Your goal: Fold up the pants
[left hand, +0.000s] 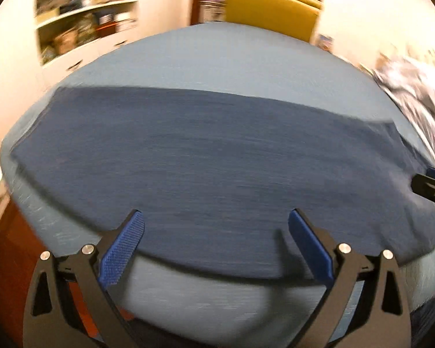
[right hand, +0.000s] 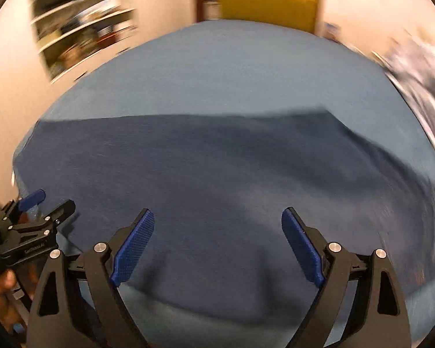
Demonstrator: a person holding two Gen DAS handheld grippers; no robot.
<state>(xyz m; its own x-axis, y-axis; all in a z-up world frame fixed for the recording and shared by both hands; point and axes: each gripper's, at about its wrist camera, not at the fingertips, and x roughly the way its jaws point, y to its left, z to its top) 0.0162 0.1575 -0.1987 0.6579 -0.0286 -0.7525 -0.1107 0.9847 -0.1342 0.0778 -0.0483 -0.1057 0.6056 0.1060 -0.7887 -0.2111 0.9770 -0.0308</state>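
Hovering with left claw (left hand: 216, 226) and right claw (right hand: 217, 224) both spread wide and empty above dark blue pants (left hand: 188, 168) lying flat across the light blue counter (left hand: 232, 58); soft, limp, light, probably best pinched at near-edge corners

Faint white lettering on the left claw (right hand: 40, 211) body (too blurred to read), no other text legible

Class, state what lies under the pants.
A light blue cloth shows all around the pants. What it covers is hidden. Both grippers, left and right, are open above.
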